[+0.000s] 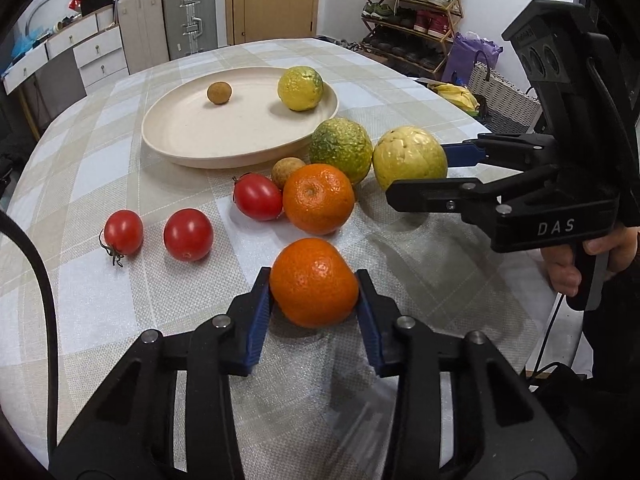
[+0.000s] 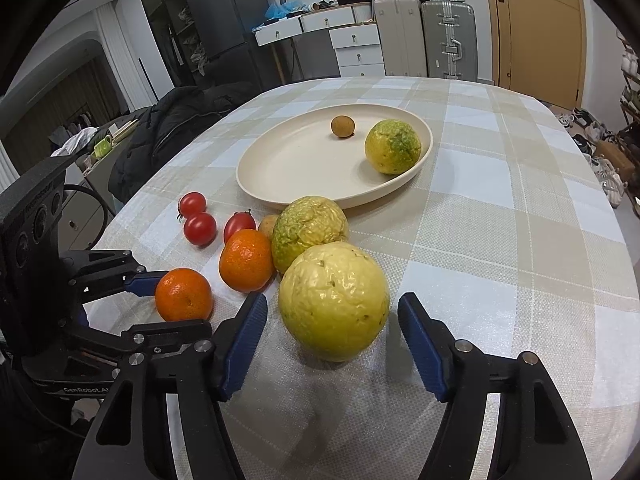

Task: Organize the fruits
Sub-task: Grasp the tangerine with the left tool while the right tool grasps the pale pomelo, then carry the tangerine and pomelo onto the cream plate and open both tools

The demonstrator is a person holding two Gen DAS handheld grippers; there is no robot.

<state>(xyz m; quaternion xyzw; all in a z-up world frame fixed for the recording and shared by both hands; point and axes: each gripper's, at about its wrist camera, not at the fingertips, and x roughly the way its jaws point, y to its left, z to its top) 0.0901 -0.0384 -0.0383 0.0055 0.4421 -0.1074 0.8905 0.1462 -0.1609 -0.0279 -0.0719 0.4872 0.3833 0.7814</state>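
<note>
Right wrist: bare tablecloth [image 2: 500,260] beside plate [image 2: 256,188].

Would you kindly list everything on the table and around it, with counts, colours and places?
plate: one, cream, far side of table
small brown fruits: two, one on plate, one beside nearest red tomato
yellow-green citrus: two, one on plate, one just off rim
pale yellow fruit: one, between right pads, untouched
oranges: two, one held
tomatoes: three, red, on cloth
suitcases: two, by wall
shoe rack: one, behind table
left gripper: clamps near orange
right gripper: open
</note>
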